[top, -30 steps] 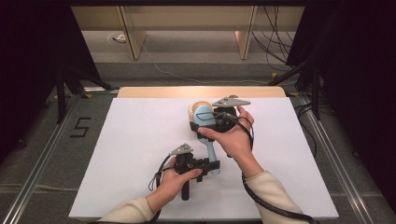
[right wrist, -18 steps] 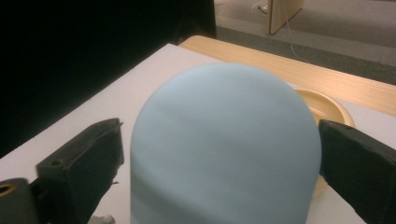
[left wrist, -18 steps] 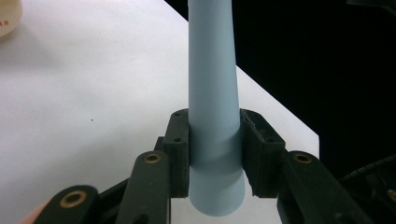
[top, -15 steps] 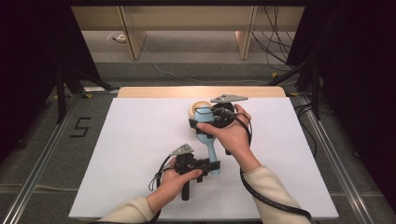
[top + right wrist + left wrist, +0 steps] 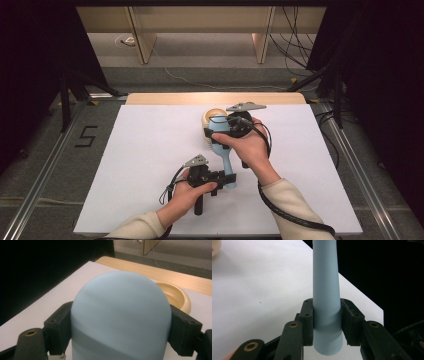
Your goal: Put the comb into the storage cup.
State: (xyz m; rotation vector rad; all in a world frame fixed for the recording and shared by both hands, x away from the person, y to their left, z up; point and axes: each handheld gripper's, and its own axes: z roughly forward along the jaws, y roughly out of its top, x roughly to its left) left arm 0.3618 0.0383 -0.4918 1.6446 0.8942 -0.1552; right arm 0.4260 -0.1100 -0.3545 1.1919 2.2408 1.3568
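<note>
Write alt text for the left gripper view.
The left tool is shut on the tapering handle of a light blue brush, black jaws pressed to both its sides near the end. Below lies a white table, darkness beyond its edge.

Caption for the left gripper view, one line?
Left claw shut on the light blue brush handle above the white table.

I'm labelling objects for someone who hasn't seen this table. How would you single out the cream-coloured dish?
Start at the white board covering the table and look to its far edge, by the wooden strip. The round cream dish sits just beyond the wide end of the light blue brush held by both grippers. It is the one shallow, rimmed thing there, and nothing grips it.
</note>
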